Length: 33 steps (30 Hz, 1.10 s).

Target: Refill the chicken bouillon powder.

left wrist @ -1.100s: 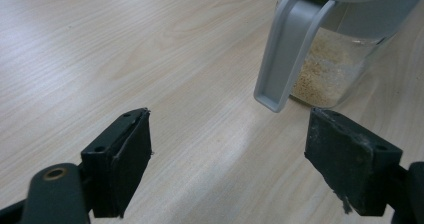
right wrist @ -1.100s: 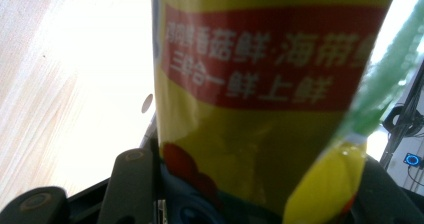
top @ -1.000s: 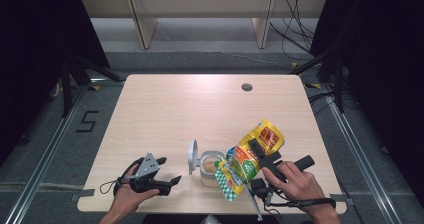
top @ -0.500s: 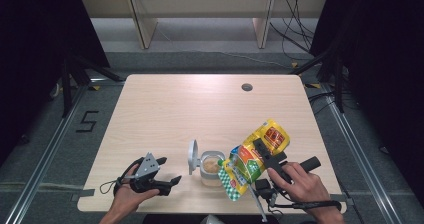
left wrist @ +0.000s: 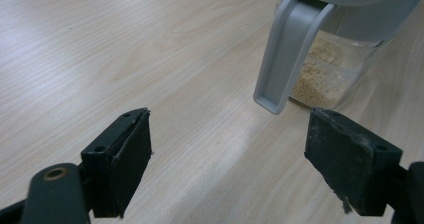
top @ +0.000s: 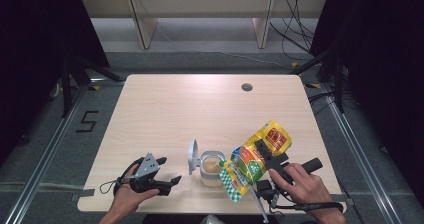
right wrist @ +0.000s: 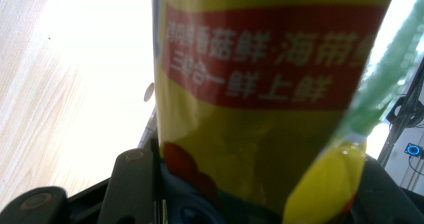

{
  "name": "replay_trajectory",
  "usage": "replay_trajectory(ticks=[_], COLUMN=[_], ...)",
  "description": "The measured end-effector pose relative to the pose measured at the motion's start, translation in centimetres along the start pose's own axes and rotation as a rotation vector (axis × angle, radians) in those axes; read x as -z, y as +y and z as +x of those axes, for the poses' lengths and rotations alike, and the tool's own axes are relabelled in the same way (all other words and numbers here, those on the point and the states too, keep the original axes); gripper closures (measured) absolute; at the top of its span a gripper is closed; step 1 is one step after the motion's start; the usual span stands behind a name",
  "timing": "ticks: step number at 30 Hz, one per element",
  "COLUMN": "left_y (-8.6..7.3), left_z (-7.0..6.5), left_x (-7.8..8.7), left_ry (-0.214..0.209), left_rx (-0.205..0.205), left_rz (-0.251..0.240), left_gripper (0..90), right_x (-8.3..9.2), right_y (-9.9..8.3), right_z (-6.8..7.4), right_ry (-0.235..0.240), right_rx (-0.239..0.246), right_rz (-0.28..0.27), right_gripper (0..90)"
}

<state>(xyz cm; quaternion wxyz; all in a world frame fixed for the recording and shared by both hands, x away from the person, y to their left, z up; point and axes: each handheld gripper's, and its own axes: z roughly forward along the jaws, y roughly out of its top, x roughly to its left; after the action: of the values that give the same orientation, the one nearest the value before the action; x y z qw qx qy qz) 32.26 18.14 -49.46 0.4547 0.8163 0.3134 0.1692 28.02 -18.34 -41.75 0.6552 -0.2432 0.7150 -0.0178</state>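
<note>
In the high view, a yellow seasoning pouch (top: 255,159) is held tilted in the right gripper (top: 265,156) at the lower right of the frame, its lower end over an open clear jar (top: 212,168) on the pale wooden surface (top: 200,109); the left gripper (top: 162,176) is seen at lower left. In the left gripper view, the fingers (left wrist: 120,161) are spread wide, the jar (left wrist: 325,74) lying at upper right with its grey lid flap (left wrist: 287,54) hanging. In the right gripper view, the pouch (right wrist: 260,99) is clamped between the fingers (right wrist: 132,184).

Lab recording bay, framed table (top: 165,114), loose cables (top: 295,31), black curtains (top: 35,44)
</note>
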Motion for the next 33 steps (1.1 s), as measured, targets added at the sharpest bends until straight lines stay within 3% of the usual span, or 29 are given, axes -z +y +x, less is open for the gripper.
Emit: replay_trajectory(ticks=[1,2,4,6,9,11,15,17,19,20,21,23,24,26,27,28,33], left_y=[0.03,-0.03,-0.04,-0.03,-0.04,-0.04,-0.03,-0.04,-0.04,-0.04,-0.01,-0.02,0.01,-0.04,-0.02,0.02,-0.04], left_z=[0.04,-0.10,-0.11,-0.08,-0.11,-0.12,-0.07,-0.11,-0.09,-0.10,-0.02,-0.07,0.01,-0.12,-0.07,0.02,-0.11], left_x=[-0.02,-0.07,-0.05,-0.04,-0.04,-0.07,-0.06,-0.07,-0.05,-0.07,-0.04,-0.05,-0.06,-0.10,-0.07,-0.04,-0.04], left_ry=[-0.002,-0.004,-0.001,-0.002,-0.001,-0.001,-0.005,-0.002,-0.001,-0.003,-0.002,-0.004,-0.003,-0.002,-0.001,-0.005,-0.001], left_rx=[-0.007,0.024,0.017,0.013,0.023,0.024,0.017,0.023,0.016,0.023,0.012,0.015,-0.005,0.021,0.011,-0.005,0.021], left_rz=[-0.004,-0.002,-0.003,-0.004,-0.003,-0.004,0.000,-0.002,-0.004,-0.002,0.002,0.003,-0.001,-0.002,-0.001,0.001,-0.004], left_gripper=[18.1,18.1,18.1,18.1,18.2,18.1,18.2,18.2,18.2,18.2,18.2,18.2,18.2,18.2,18.2,18.3,18.2], right_x=[0.02,0.05,0.13,0.04,0.08,0.02,0.04,0.11,0.01,0.05,0.12,-0.01,0.02,-0.02,0.03,0.02,-0.03], right_y=[0.02,0.06,0.19,0.28,0.32,0.28,0.22,0.13,0.00,-0.07,-0.18,-0.22,-0.23,-0.15,-0.04,0.08,0.28], right_z=[-0.03,-0.02,0.07,-0.18,0.17,-0.13,-0.16,0.01,-0.25,-0.14,0.17,-0.15,-0.08,-0.08,0.18,0.00,0.10], right_ry=[-0.001,0.000,0.002,-0.009,0.012,0.004,0.003,0.005,-0.007,0.005,0.007,0.001,0.004,0.001,0.008,0.004,0.011], right_rx=[0.002,-0.003,-0.020,0.009,-0.027,0.005,-0.001,-0.025,0.007,-0.005,-0.047,-0.002,-0.010,0.000,-0.027,-0.007,-0.022], right_rz=[-0.002,0.000,0.006,-0.012,0.003,-0.009,-0.009,0.005,-0.010,-0.001,0.018,0.003,0.007,0.005,0.014,0.002,0.002], right_gripper=[50.7,50.7,50.7,50.7,50.7,50.7,50.7,50.7,50.8,50.7,50.7,50.8,50.8,50.8,50.8,50.8,50.9])
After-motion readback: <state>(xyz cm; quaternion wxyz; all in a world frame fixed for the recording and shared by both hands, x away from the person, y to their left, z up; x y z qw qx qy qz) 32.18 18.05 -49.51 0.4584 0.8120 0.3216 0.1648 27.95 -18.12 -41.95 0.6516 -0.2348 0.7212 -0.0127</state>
